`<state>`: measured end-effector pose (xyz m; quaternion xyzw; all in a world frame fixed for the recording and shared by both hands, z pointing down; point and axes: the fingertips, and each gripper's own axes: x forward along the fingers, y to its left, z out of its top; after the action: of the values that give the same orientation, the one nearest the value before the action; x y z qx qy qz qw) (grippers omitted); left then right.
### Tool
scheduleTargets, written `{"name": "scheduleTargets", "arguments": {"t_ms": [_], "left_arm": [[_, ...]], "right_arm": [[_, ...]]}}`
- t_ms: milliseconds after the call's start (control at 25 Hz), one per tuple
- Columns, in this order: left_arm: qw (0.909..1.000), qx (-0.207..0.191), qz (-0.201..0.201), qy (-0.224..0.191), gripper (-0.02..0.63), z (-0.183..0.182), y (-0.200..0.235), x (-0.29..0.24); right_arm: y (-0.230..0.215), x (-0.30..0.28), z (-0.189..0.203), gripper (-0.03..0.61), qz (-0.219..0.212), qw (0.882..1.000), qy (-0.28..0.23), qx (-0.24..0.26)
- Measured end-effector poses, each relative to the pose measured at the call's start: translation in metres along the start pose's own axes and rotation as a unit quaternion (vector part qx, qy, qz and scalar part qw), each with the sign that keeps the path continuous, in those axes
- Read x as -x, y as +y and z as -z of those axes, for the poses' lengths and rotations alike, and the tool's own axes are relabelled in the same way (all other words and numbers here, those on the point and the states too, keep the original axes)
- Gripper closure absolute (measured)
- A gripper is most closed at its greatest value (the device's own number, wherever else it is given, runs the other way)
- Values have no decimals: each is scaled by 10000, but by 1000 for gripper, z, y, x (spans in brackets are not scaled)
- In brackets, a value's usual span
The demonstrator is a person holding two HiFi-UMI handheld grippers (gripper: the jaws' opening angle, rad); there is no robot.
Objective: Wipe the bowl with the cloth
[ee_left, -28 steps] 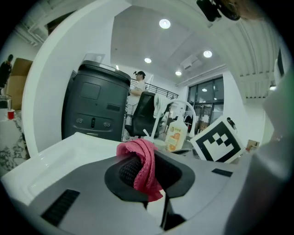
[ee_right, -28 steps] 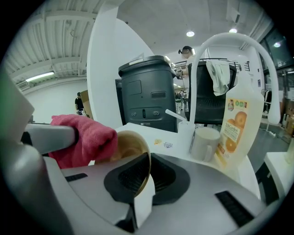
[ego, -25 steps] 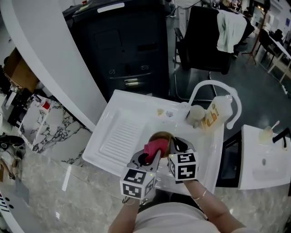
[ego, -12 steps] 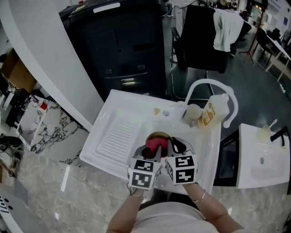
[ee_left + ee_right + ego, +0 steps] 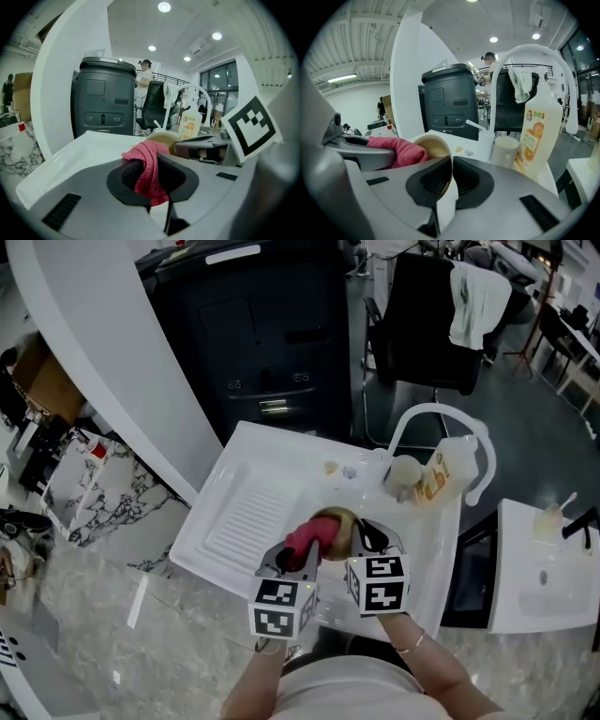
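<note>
White sink (image 5: 246, 457) with a ribbed drainboard, set in a marbled counter (image 5: 103, 615); a tap (image 5: 424, 414), a cup (image 5: 405, 471) and an orange-labelled bottle (image 5: 437, 476) stand at its far right corner. Noted: the bowl (image 5: 339, 521) is held tilted over the basin near the front edge, its rim pinched between the right tongs (image 5: 362, 538), whose jaws have just been closing slightly on that rim. Also noted: the left tongs (image 5: 300, 561) are clamped on the pink cloth (image 5: 307, 538), which is bunched against the bowl's left rim (contact deeper inside cannot be confirmed). Assessment: wiping appears under way. Recommended: keep the rim grip firm, sweep the cloth round the full inner wall, and press lightly so the bowl does not twist free.
</note>
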<state>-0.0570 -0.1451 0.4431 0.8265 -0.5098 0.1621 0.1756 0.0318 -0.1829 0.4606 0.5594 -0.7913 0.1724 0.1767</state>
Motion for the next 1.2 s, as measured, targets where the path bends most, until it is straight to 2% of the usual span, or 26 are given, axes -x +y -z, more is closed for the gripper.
{"name": "scheduleTargets", "arguments": {"t_ms": [160, 280, 440, 600, 680, 960, 1080, 1200], "left_arm": [[9993, 224, -4, -286, 551, -13, 0, 18], [9972, 558, 350, -359, 551, -17, -15, 21], [9935, 731, 871, -57, 551, -9, -39, 9], [9847, 937, 1452, 225, 551, 3, -60, -1], [9826, 941, 1562, 346, 552, 10, -65, -3], [9925, 102, 1082, 568, 551, 28, -61, 1], [9946, -49, 867, 569, 552, 33, -55, 5], [9959, -27, 720, 555, 551, 37, -47, 10]], "right_arm": [[-7, 3, -3, 558, 24, 9999, -74, -85], [-7, 5, -7, 561, -30, 9997, -173, -157], [1, 11, -15, 561, -152, 9990, -334, -268], [7, 17, -20, 560, -240, 9985, -405, -264], [6, 18, -19, 555, -244, 9986, -385, -267], [2, 20, -8, 555, -157, 9985, -263, -454], [2, 19, -6, 554, -120, 9985, -252, -467], [0, 19, -4, 554, -73, 9984, -249, -493]]}}
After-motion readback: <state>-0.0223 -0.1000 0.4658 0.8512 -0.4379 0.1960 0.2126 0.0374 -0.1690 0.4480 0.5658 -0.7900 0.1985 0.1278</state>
